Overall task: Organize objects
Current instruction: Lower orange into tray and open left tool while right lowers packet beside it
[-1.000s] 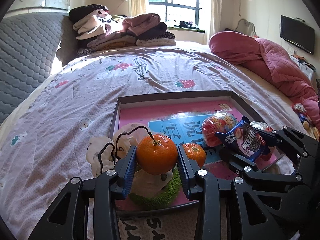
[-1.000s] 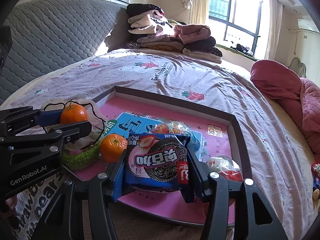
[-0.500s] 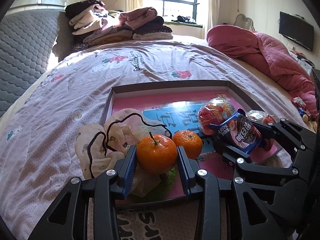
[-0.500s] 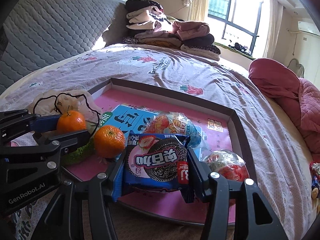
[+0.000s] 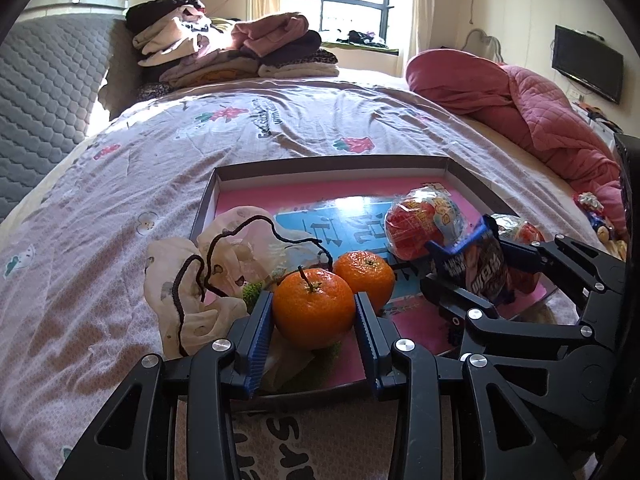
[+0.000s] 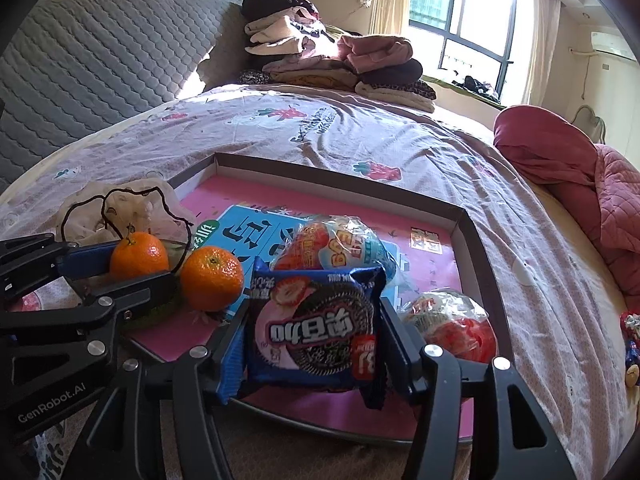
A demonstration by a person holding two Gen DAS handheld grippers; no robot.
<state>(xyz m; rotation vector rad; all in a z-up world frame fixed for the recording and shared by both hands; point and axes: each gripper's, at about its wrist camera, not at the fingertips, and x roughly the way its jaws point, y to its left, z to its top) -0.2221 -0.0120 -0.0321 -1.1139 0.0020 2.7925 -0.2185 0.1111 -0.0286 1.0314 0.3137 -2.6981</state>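
Stemmed mandarin (image 5: 313, 307) clamped in the left gripper (image 5: 314, 312) above the tray's (image 5: 332, 168) near edge; right gripper (image 6: 312, 332) pinches the cookie packet (image 6: 316, 324) (both unplaced). Second mandarin (image 5: 365, 273) and wrapped snacks (image 6: 340, 244) already lie inside.

I can't see the near rim of the tray (image 6: 466, 222); my right gripper (image 6: 312, 328) and its cookie pack (image 6: 316, 320) cover it. The green cloth (image 5: 252, 292) is mostly buried under the orange (image 5: 314, 308) and bag (image 5: 208, 276). The blue sheet (image 5: 352, 224) shows only partly, its print unreadable to me.
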